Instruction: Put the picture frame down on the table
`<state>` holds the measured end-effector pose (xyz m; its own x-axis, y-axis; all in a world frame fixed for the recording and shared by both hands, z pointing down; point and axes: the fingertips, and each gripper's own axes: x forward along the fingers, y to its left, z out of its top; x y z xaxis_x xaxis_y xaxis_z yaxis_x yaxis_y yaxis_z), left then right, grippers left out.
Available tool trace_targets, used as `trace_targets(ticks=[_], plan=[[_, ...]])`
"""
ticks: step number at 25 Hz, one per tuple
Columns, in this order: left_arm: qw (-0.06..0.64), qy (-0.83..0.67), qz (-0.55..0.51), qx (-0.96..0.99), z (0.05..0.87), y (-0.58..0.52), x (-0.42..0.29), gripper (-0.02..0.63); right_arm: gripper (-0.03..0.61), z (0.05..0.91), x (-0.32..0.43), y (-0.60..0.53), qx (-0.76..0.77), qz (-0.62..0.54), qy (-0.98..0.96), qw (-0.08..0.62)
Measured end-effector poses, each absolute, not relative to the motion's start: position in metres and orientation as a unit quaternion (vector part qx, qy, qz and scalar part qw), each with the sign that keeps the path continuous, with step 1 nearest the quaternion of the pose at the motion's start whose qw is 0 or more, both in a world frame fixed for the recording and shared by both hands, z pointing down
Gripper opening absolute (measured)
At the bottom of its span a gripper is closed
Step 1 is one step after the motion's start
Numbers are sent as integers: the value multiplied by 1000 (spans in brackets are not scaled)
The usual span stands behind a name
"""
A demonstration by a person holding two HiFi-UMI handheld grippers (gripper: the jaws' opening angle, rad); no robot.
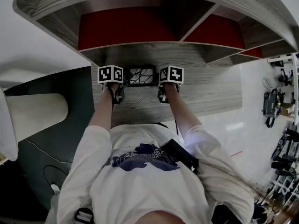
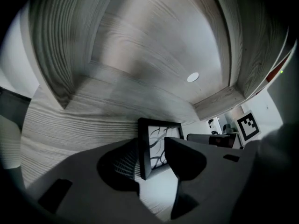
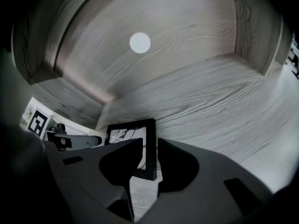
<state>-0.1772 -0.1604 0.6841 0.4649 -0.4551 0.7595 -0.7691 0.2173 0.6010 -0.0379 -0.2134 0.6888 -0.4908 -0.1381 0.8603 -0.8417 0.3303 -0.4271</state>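
Presently, the left gripper [image 2: 152, 143] is clamped on the left side of the frame [image 1: 142, 76], one jaw behind it, the other across its face. The frame stands upright on the worktop [image 1: 205, 94], under the shelf [image 1: 140, 55], between the two grippers. Its picture shows dark branching lines. The right gripper [image 3: 149, 143] pinches the frame's right border, a jaw tight on either side.

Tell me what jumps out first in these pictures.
A small black picture frame with a branch-like drawing is held upright, on or just above the grey wood-grain table, close under the shelving. The left tool and the right tool each clamp one side edge of it. Higher up, the shelf unit's red back panels stand out in the head view.
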Motion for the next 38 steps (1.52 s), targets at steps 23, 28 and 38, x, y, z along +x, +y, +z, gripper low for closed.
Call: trace_targets(ticks=[23, 28, 38], plan=[[242, -619, 81, 743, 482, -139, -157, 146, 9, 440, -18, -193, 402, 116, -901, 118], [134, -665, 76, 730, 442, -134, -159, 37, 2, 405, -22, -177, 409, 14, -908, 88], [4, -705, 41, 708, 391, -122, -164, 8, 0, 370, -31, -167, 416, -45, -907, 36]])
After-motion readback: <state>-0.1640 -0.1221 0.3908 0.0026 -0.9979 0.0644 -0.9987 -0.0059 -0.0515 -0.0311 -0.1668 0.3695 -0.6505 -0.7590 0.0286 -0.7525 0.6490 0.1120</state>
